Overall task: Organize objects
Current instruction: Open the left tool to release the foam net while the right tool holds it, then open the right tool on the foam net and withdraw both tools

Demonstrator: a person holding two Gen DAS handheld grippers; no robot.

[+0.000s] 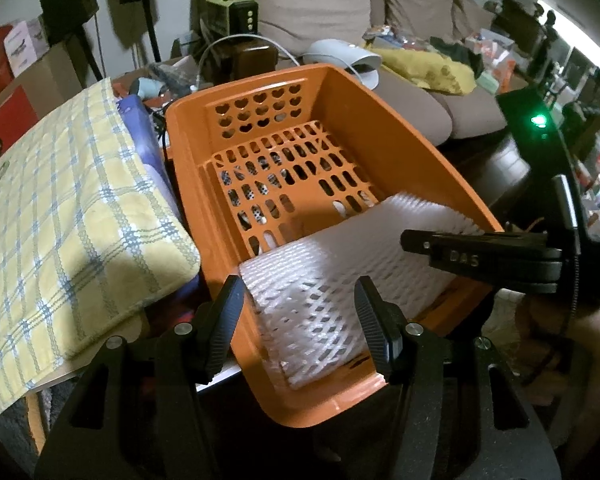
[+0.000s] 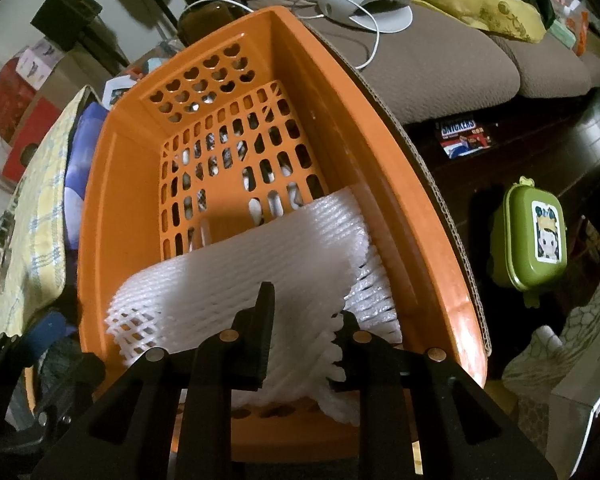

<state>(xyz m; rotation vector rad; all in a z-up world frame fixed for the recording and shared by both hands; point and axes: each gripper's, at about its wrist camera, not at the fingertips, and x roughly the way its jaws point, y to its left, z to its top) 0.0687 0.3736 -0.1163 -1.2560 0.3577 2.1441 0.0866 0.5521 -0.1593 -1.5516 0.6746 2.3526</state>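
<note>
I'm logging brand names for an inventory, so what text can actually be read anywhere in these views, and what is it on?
"SNICKERS": on the red, white and blue candy package lying on the dark floor.
"DAS": raised letters on the black right gripper, seen from the left wrist.
Print on the red and white boxes at left: too blurred to read.
Green lidded box's sticker: a picture, no words.

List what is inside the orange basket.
The orange basket holds one white foam net sleeve at its near end, with the right gripper closed on its edge. The rest of the slotted floor is bare. Whatever lies beneath the sleeve is covered.
</note>
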